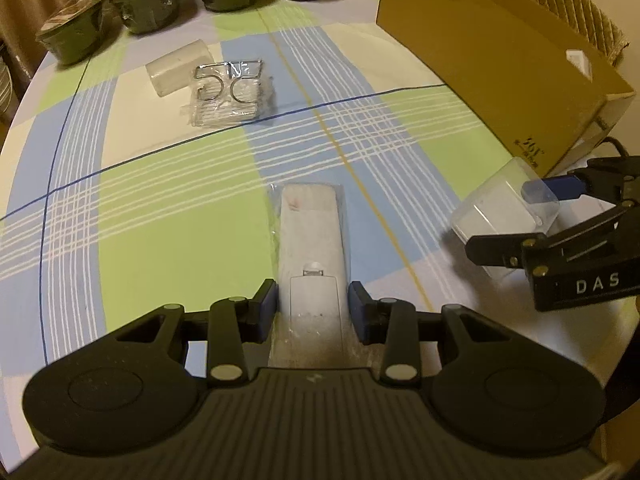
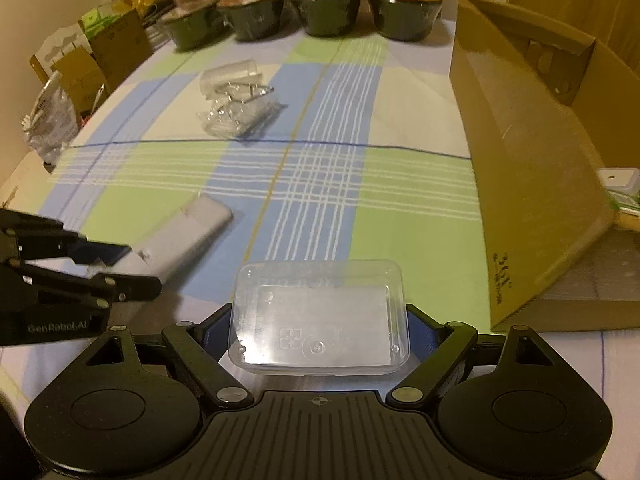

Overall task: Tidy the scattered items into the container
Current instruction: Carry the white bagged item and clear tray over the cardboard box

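We see the left claw (image 1: 312, 304) straddling the near end of a white remote (image 1: 310, 248) in a clear sleeve, its blue pads (image 1: 267, 304) just beside the remote's sides; whether they touch it we cannot tell. The remote lies flat on the checked counter (image 1: 160, 208), well left of the cardboard box (image 1: 492, 68). The right claw (image 2: 318, 328) is clamped on a clear plastic tub (image 2: 320, 316), held just left of the box's near corner. Farther from the box, toward the counter's far side, lie a wire rack (image 1: 228, 84) in clear wrap and, touching it, a clear cylinder (image 1: 178, 66). Four dark bowls (image 2: 328, 8) line the far edge, left of the box.
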The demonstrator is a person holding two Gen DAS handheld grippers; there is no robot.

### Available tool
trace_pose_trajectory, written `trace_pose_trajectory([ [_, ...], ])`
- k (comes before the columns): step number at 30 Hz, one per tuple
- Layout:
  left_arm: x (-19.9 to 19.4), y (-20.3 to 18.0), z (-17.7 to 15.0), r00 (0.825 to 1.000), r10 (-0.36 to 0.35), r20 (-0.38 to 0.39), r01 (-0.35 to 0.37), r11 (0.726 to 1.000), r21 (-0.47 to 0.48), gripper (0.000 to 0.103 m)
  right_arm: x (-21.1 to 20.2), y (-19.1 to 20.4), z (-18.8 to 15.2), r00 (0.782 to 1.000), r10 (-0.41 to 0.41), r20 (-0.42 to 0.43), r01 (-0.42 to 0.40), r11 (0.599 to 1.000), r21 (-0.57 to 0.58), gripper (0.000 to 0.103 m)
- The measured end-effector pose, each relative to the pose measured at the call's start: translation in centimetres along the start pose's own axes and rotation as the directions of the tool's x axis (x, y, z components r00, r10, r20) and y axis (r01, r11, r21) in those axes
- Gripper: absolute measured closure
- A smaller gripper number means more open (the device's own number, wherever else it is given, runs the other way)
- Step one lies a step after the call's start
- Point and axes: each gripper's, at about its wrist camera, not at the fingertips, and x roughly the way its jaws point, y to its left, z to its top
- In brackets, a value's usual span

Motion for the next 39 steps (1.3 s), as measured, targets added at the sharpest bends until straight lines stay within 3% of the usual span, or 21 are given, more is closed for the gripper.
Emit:
trace_pose_trajectory([
  [14,-4.4,-2.9,-2.1,1.000,0.001,0.028,-0.001,1.000,-0.012,0.070,-5.2,-0.3,-2.1,0.999,-0.013,0.044,0.011,0.999,0.038,0.015],
  [24,-0.5,-3.5,-4.0,0.996,-0.012,-0.085,0.012,1.000,-0.004,0.070,-4.5,-0.9,-4.1,1.000,-0.015,0.001,0.015,0.998,0.066,0.015],
  [31,0.7,-3.6,-3.5,0.997,0.000,-0.071,0.001,1.000,0.018,0.061,-3.7,-1.5,-4.2,1.000,-0.014,-0.015,0.015,0.997,0.070,0.015],
  [34,0.9,-3.9,-3.2,0.997,0.018,-0.077,-0.014,0.999,0.044,0.070,-3.4,-1.6,-4.1,1.000,-0.013,-0.018,0.014,0.997,0.071,0.015],
  [39,0.0,-3.7,-3.3,0.997,0.009,-0.073,-0.007,0.999,0.034,0.070,-3.8,-1.4,-4.0,1.000,-0.008,-0.007,0.008,0.997,0.071,0.015],
])
